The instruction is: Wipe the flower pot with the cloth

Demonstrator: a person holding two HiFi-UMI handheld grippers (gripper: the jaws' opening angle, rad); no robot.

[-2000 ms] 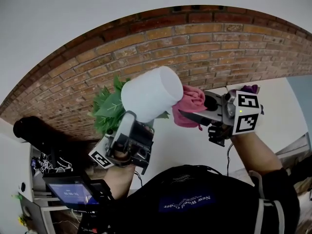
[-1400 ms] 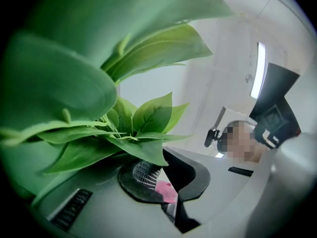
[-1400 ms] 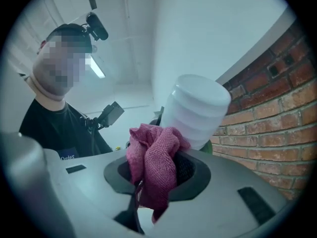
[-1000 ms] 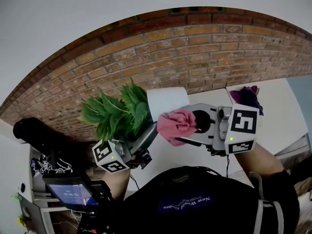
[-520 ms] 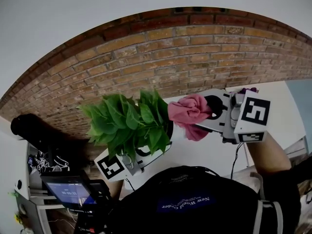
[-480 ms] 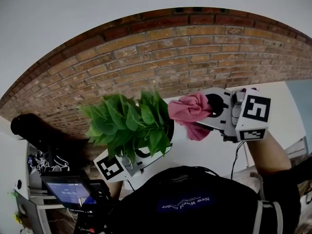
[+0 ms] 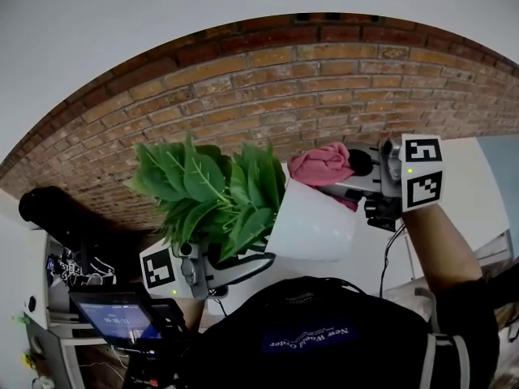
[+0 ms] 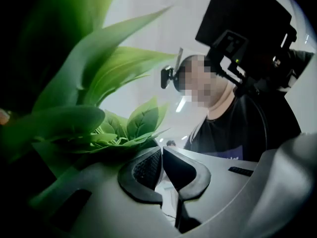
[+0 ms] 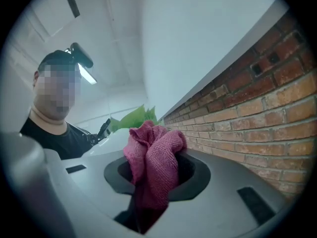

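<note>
While the brick wall (image 7: 324, 71) filled the far side of the head view, the flower pot (image 7: 316, 224) hung in the air before it. It was tipped so that its long axis ran from the leaves (image 7: 207, 186) at ten o'clock to the base at four o'clock. The left gripper (image 7: 243, 264) came up from seven o'clock, its jaws pressed almost together on what seemed to be the pot's rim. The right gripper (image 7: 345, 186) was the nearer one to the pot's bare wall and pinched the pink cloth (image 7: 322, 164) between its jaws. From that cloth the pot lay at about seven o'clock, just beside it or touching; the bunched folds hid the meeting point. For a wipe, the stroke would probably have to run down the wall toward four o'clock. Leaves covered the pot's mouth, and the left gripper view showed only a pale sliver between the pads (image 8: 148, 170). In the right gripper view the cloth (image 9: 153, 162) masked most of the pot.
</note>
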